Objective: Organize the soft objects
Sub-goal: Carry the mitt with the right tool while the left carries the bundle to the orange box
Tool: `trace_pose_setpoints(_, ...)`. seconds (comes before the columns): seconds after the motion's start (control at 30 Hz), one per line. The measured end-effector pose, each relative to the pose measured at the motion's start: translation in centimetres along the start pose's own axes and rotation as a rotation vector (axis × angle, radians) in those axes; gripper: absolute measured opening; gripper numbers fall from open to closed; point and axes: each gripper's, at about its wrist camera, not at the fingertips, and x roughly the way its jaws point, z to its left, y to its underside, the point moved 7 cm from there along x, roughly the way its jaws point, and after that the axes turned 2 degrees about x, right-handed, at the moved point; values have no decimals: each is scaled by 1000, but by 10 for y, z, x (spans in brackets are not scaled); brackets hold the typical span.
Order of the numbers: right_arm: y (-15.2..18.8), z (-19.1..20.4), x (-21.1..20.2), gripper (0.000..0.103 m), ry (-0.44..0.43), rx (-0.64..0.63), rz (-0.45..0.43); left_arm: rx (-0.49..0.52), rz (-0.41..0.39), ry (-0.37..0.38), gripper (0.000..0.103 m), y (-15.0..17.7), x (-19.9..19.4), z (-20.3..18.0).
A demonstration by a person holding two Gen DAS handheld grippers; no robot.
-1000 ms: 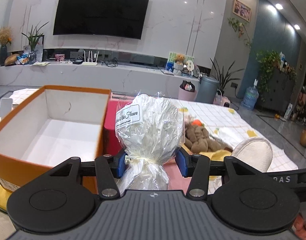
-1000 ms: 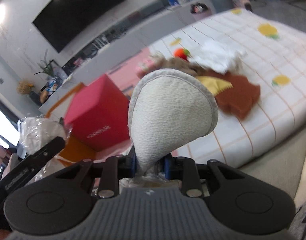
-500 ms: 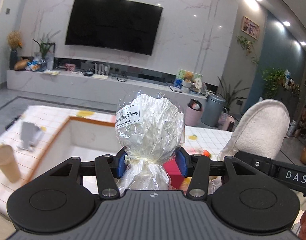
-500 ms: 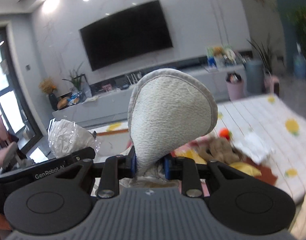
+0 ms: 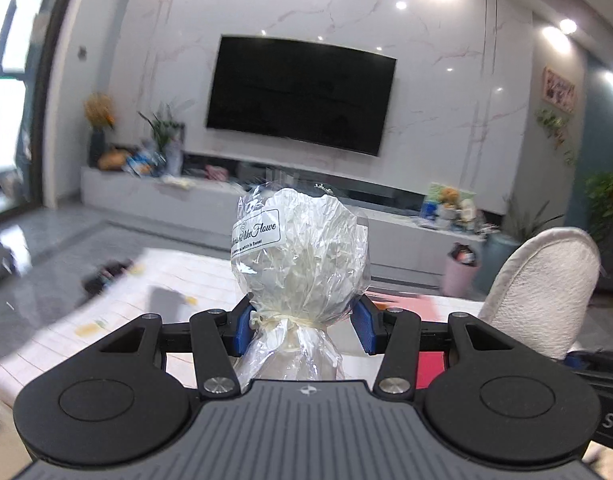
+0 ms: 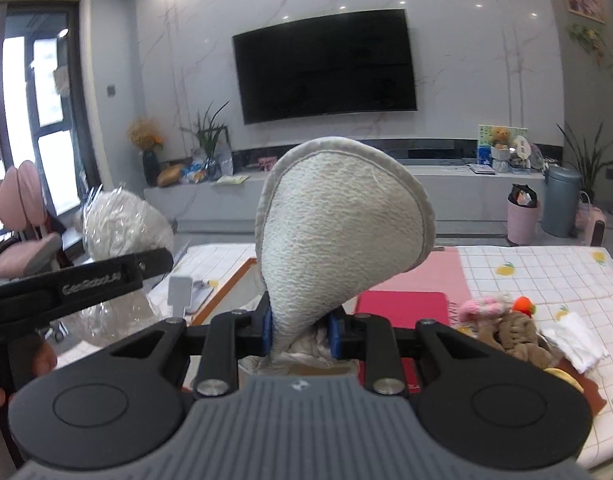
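Between the blue pads of the left hand-held gripper (image 5: pixel 304 330) sits a cellophane-wrapped white bundle (image 5: pixel 300 256), pinched just below its tie with the bulb standing upright above the jaws. The right hand-held gripper (image 6: pixel 300 330) is clamped on the narrow end of a cream terry pad (image 6: pixel 342 232), whose broad face fans upward. Both soft things are held aloft, above the checked-cloth tabletop (image 6: pixel 546 276).

To do this carry well, I judge the grips should stay low on each neck. The cellophane is slick and could slide out if the squeeze eases. The pad will flop, so it is best lowered wide end first. Both should come down over the orange-rimmed box (image 6: pixel 230 280) before either pair of jaws lets go.

From the right wrist you get the destination: the box edge, a red box (image 6: pixel 402 308) beside it, and a brown plush toy (image 6: pixel 514 332) with a white cloth (image 6: pixel 574 340) lying to the right. The left wrist view, blurred, shows none of those clearly. It gives only the pad at its right edge and the television wall beyond.
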Motion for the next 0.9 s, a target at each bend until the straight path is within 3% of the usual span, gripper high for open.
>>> trace_pose_setpoints(0.1,8,9,13,25,5,-28,16,46,1,-32,56,4,10,-1)
trace_pose_setpoints(0.23,17,13,30,25,18,-46,37,-22,45,12,56,15,28,2)
trace_pose_setpoints(0.4,22,3,40,25,-1,13,25,-298,111,267,56,15,39,14)
trace_pose_setpoints(0.57,25,-7,40,25,-17,87,-19,-154,77,185,56,17,47,11)
trace_pose_setpoints(0.7,32,-9,47,25,-64,138,0,-179,177,142,56,37,76,13)
trace_pose_setpoints(0.9,48,-7,60,25,-105,144,24,-123,275,60,56,59,96,23)
